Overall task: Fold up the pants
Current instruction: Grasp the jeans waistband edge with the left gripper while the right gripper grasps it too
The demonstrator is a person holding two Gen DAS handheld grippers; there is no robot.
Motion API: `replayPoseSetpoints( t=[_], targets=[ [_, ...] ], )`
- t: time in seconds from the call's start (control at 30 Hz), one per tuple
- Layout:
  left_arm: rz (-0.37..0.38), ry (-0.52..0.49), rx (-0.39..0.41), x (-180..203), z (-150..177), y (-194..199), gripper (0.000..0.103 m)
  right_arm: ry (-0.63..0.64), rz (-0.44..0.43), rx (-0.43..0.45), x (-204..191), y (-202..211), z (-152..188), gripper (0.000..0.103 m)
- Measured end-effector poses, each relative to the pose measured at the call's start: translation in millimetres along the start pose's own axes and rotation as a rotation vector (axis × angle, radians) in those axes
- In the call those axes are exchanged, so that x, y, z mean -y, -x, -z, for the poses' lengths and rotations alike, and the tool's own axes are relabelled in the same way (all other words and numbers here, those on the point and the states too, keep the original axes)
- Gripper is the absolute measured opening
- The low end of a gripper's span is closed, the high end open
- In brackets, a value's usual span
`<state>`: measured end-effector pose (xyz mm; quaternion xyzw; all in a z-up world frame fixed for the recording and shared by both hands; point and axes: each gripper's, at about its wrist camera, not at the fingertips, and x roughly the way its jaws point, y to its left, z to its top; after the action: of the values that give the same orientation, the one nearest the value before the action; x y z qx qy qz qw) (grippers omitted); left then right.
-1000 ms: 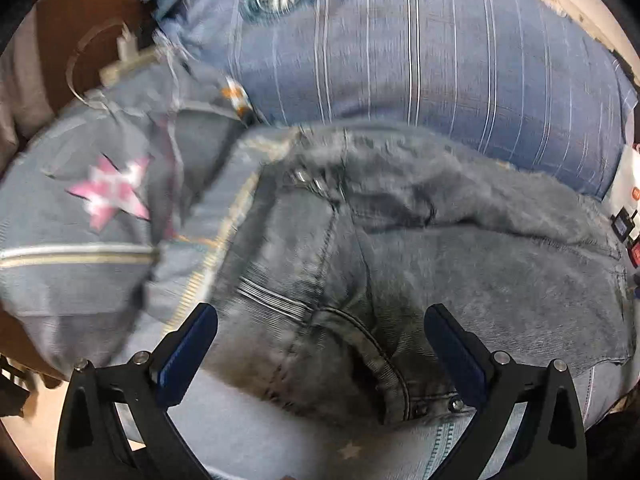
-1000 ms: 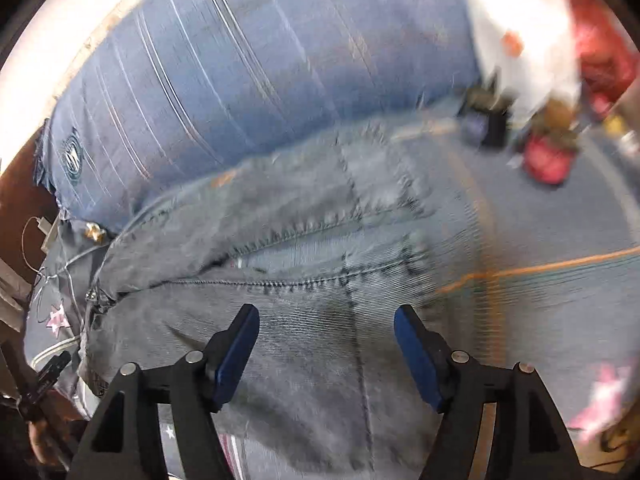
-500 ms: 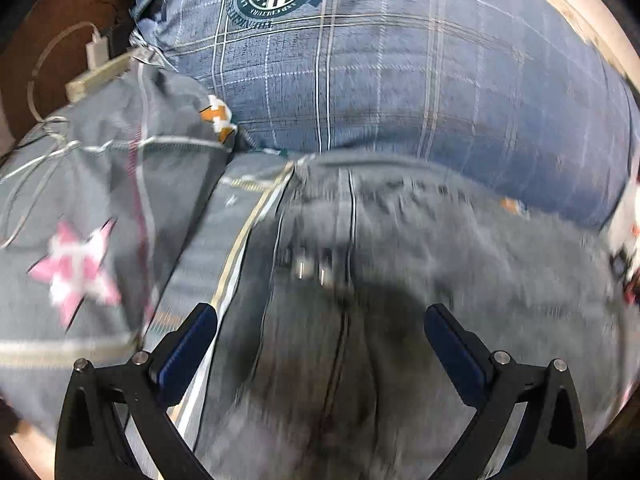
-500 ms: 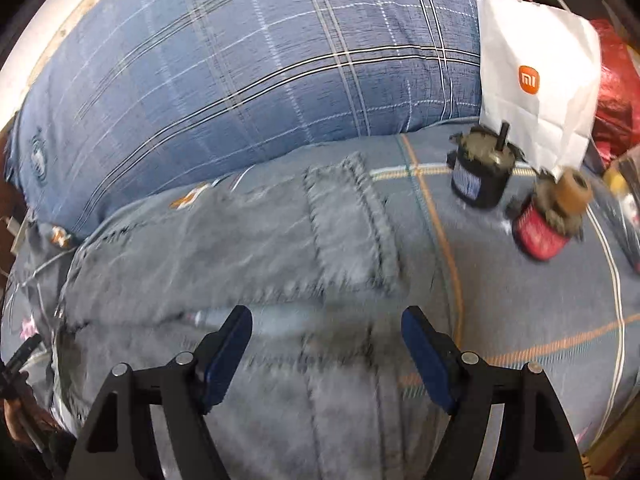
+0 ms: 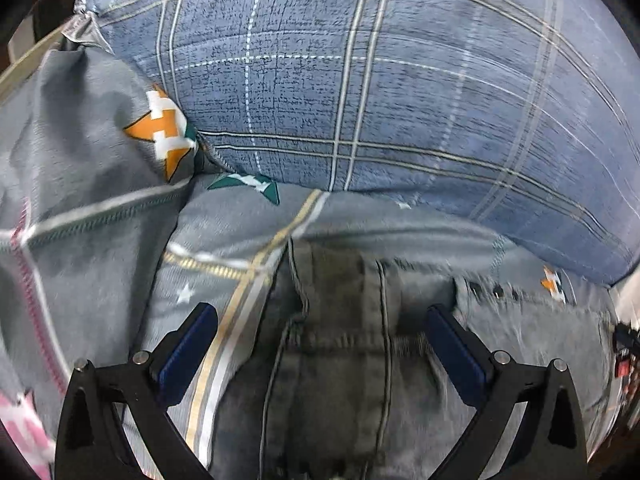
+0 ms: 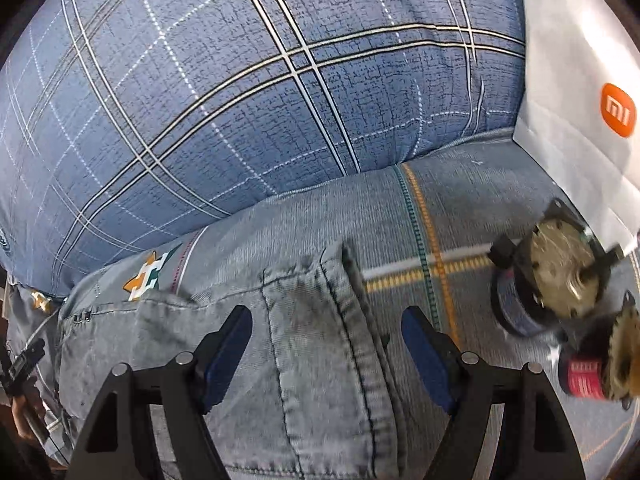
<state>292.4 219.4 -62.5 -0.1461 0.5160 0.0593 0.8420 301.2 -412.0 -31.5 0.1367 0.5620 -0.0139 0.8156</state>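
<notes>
Grey-blue denim pants lie flat on a grey patterned bedsheet. In the left wrist view my left gripper hangs over their near-left edge with its blue pads wide apart and nothing pinched. In the right wrist view the same pants show a stitched pocket and their right edge. My right gripper hovers above that edge, open, with denim below the gap but not pressed by either pad.
A big blue plaid pillow fills the far side, also the pillow in the right view. Right of the pants stand a white paper bag, a dark round motor-like part and a red one. A second grey cushion lies at left.
Both grippers have travelled across the pants toward the pillow, which now looks much larger. The pants' far edge has come close to the fingertips. Both grippers stay open and empty.
</notes>
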Motion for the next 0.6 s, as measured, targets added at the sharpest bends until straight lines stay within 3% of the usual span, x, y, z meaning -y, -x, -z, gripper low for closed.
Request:
replayPoseSetpoints(
  t=[0.17, 0.3, 0.6],
  targets=[
    [0.018, 0.03, -0.045, -2, -15, -24, 0.096, -0.006, -0.028, 0.0, 5, -1, -1, 0.08],
    [0.042, 0.057, -0.096, -4, -18, -41, 0.074, 0.004, -0.022, -0.026, 6, -9, -5, 0.08],
    [0.048, 0.044, -0.101, 2, -21, -53, 0.069, 0.021, 0.001, -0.056, 0, -24, -17, 0.079]
  ],
)
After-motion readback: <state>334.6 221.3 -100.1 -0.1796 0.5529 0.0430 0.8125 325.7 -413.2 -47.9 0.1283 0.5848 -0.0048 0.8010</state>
